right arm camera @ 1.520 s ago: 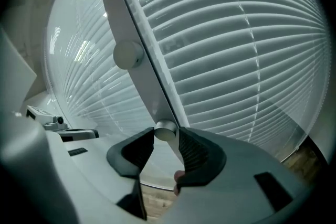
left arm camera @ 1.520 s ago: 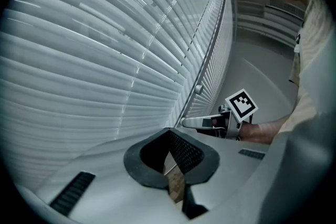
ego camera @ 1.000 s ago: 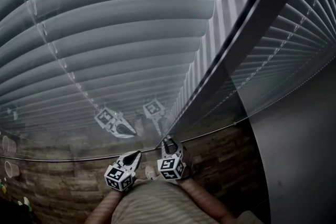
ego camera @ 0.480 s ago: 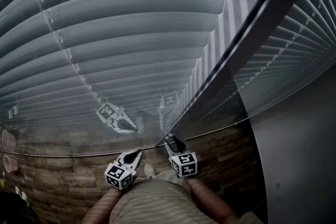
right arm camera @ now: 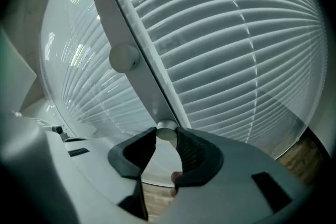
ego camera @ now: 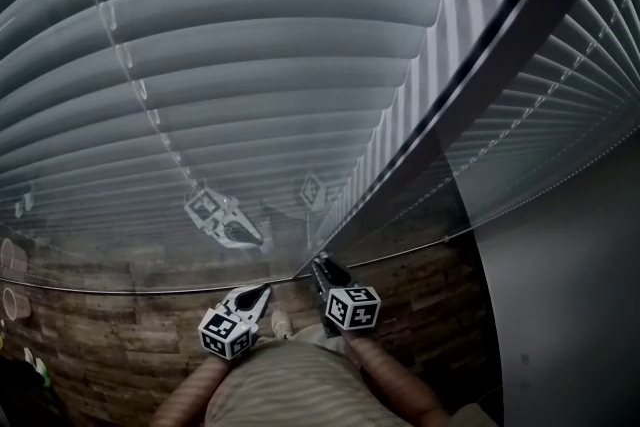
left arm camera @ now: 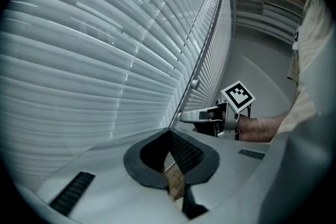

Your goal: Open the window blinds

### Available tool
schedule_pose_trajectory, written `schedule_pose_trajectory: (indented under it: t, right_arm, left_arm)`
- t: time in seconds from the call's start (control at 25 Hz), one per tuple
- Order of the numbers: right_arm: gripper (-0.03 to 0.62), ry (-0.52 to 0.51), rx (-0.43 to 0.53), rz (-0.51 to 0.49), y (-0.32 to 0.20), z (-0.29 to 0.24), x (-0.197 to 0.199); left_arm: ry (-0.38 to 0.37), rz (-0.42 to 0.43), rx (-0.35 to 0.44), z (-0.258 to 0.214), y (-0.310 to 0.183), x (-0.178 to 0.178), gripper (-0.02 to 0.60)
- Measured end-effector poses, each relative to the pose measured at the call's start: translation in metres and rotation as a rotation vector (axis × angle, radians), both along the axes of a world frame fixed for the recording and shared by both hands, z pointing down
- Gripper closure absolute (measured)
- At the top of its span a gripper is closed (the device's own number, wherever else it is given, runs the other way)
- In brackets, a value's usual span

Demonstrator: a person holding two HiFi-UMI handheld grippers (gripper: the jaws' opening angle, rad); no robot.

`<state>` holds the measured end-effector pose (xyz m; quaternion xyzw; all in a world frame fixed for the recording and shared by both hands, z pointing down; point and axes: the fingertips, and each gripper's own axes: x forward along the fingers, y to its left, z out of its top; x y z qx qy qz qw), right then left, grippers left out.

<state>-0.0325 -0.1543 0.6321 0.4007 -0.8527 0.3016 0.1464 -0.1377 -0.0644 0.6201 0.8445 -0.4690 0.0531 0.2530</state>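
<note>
Grey window blinds (ego camera: 250,65) hang with their slats turned shut behind glass, on both sides of a dark frame bar (ego camera: 480,65). My right gripper (ego camera: 322,265) reaches the foot of that bar. In the right gripper view its jaws have just been closing and its pads press on a small round knob (right arm camera: 167,132) on the pale bar (right arm camera: 131,29). A second knob (right arm camera: 124,57) sits higher up the bar. My left gripper (ego camera: 262,293) hangs beside it, shut and holding nothing, its tips touching in the left gripper view (left arm camera: 169,131). That view also shows the right gripper (left arm camera: 184,117) at the bar.
Wood-pattern floor (ego camera: 120,335) lies below the glass. A grey wall (ego camera: 560,315) rises at the right. Cups (ego camera: 12,260) show at the left edge. The glass mirrors both grippers (ego camera: 222,218). The person's shirt (ego camera: 290,385) fills the bottom middle.
The right gripper has rolled on the spot, so its marker cube has swung to the right. The left gripper has not moved. The head view has tilted a little.
</note>
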Motion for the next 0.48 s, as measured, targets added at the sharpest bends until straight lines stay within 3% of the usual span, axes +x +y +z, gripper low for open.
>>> schedule_pose_trajectory:
  t: [0.16, 0.4, 0.48]
  right_arm:
    - [0.467, 0.122, 0.078, -0.06, 0.001, 0.0, -0.002]
    - [0.467, 0.529, 0.337, -0.158, 0.004, -0.004, -0.008]
    - [0.467, 0.557, 0.351, -0.166, 0.008, 0.006, -0.007]
  left_arm:
    - [-0.003, -0.005, -0.003, 0.002, 0.0, -0.001, 0.569]
    - [-0.005, 0.003, -0.001, 0.002, -0.002, 0.002, 0.569]
    - [-0.004, 0.006, -0.009, 0.011, 0.002, 0.005, 0.569]
